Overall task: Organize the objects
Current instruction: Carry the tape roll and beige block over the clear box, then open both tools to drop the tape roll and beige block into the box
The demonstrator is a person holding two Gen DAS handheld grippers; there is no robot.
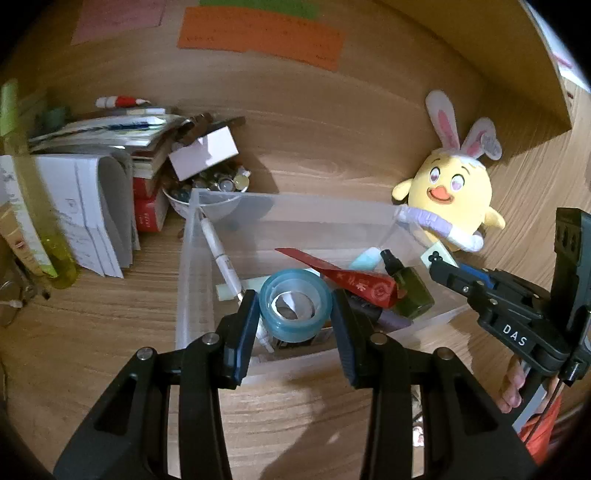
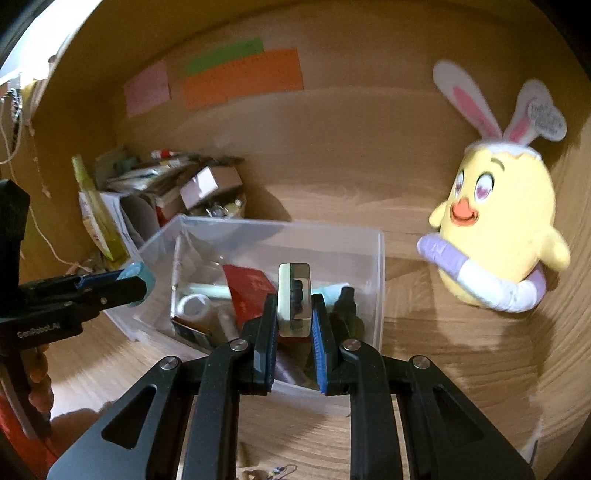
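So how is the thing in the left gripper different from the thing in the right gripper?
The left gripper holds a tape roll: round, blue-green, with a hole in its middle. The right gripper holds a small clear block: boxy with flat sides, see-through, with something dark inside. Both are held above the clear plastic bin.

Chick plush, orange note

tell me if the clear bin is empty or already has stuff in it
Not empty. The clear bin already holds a red packet, a white pen and a dark green bottle, among other items.
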